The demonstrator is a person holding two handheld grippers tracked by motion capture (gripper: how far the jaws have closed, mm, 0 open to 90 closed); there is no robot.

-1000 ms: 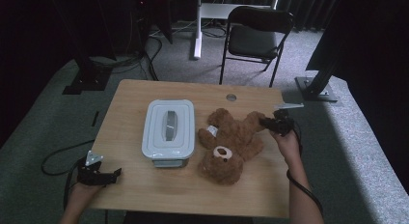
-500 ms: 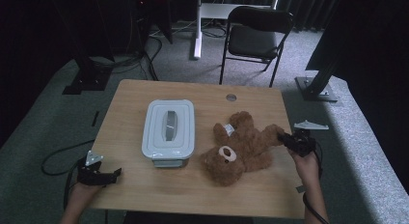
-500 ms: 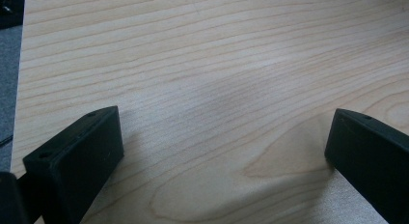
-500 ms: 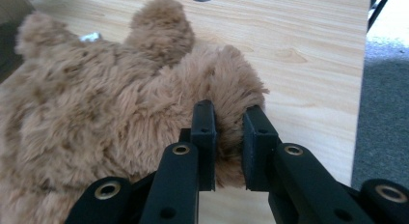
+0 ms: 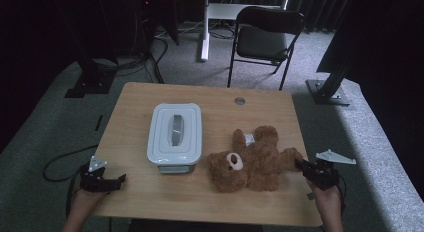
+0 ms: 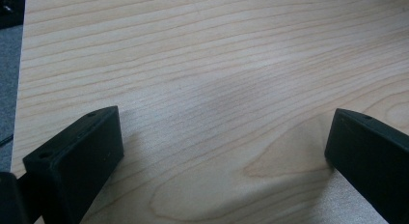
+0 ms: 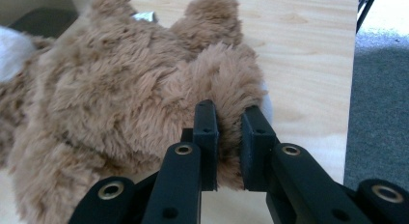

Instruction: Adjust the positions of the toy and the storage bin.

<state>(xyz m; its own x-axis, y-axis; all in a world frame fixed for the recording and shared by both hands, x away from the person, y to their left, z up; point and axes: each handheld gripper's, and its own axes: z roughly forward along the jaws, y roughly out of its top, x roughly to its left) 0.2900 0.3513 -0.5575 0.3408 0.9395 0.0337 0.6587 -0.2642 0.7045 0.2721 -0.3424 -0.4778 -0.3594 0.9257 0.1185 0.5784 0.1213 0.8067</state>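
- High view: the teddy bear [image 5: 255, 159] is tan and shaggy, with a paler muzzle and a small white tag near its upper limbs. It lies sprawled on the wooden table [image 5: 220, 202] toward the right edge, just right of the lidded white container [image 5: 175, 137]. The right gripper [image 5: 306, 167] meets the bear's outstretched limb at the table's right edge; the left gripper [image 5: 117, 179] sits at the near left corner, well apart from the bear.
- Left gripper view: bare wood grain [image 6: 217, 89] (nothing else) lies between the two black jaws, which stand wide apart and hold nothing.
- Right gripper view: up close, the fur reads as long, clumped strands, a detail the high view blurs. The right gripper [image 7: 229, 147] is clamped on one plush limb of the bear [image 7: 120, 89], fur squeezed between the narrow-set pads, the body stretching away beyond them.
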